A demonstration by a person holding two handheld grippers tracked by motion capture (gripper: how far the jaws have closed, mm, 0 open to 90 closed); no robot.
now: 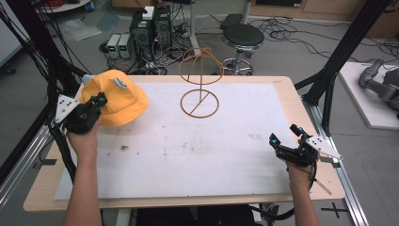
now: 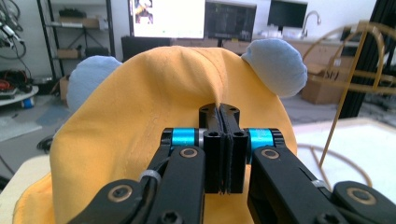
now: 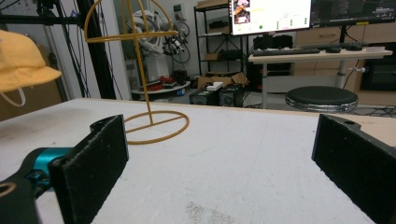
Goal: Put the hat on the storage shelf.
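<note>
**Hat pinched at the left, stand waiting ahead**

At the far left of the bench point(image 1: 282, 94), the left claw point(image 2: 223, 140) has its jaws pressed fully together on a fold of the yellow hat point(image 2: 154, 121), which hangs lifted in front of it, blue ears up. Ahead and to the right of that claw stands the wire hat stand point(image 1: 200, 82), apart from the hat. Farther right, the right claw point(image 3: 219, 158) rests low over the bench with jaws spread wide, empty. The grip takes only a thin pinch of soft cloth, so the hat may slip free or droop. Its loose brim could also snag the stand's dome and tip the light frame.
</note>
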